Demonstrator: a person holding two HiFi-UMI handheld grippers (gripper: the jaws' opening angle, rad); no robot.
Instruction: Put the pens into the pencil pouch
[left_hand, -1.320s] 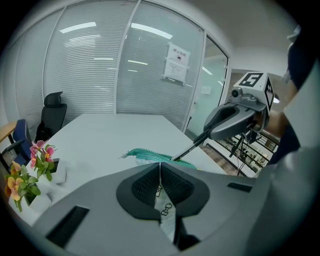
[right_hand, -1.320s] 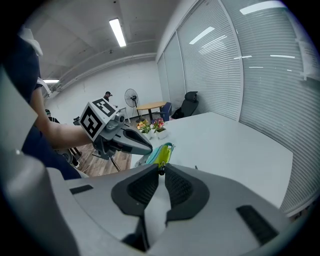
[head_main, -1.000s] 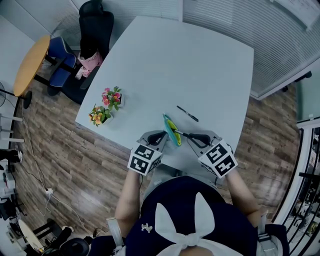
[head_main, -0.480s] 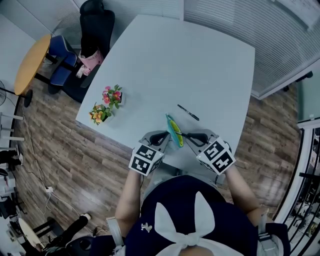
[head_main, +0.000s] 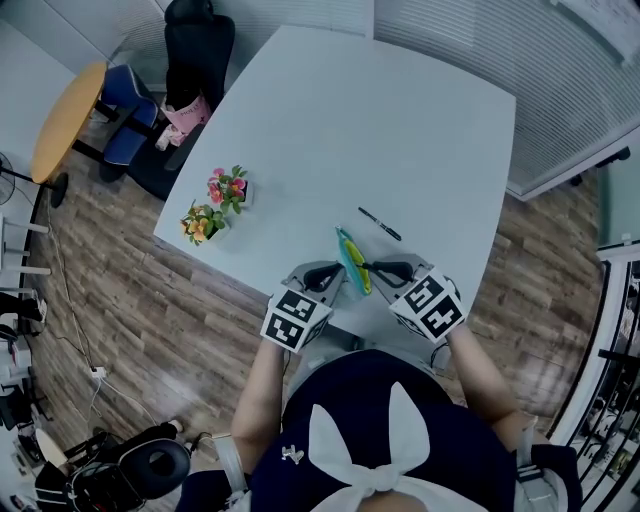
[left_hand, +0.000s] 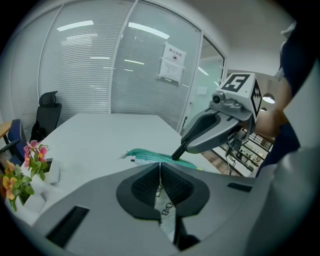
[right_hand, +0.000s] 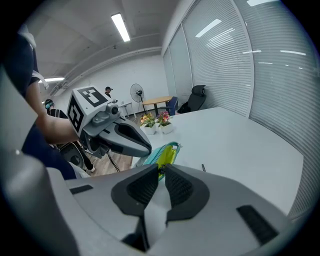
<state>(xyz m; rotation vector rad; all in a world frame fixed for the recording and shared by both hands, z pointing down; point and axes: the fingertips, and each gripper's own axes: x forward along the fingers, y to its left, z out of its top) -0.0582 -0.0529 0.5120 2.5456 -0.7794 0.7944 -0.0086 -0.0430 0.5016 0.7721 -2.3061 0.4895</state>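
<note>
Both tools are pinching the pouch upright at the counter's near edge — the left tool gripping it fully closed, the right tool nipping narrowly at its open mouth — while a loose pen is lying slantwise just beyond, nearer the right tool.

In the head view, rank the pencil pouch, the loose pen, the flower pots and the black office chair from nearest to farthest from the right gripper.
1. pencil pouch, at the right gripper tips.
2. loose pen, on the table just beyond.
3. two flower pots, at the table's left edge; too close to split.
4. black office chair, beyond the table's far left corner.
</note>
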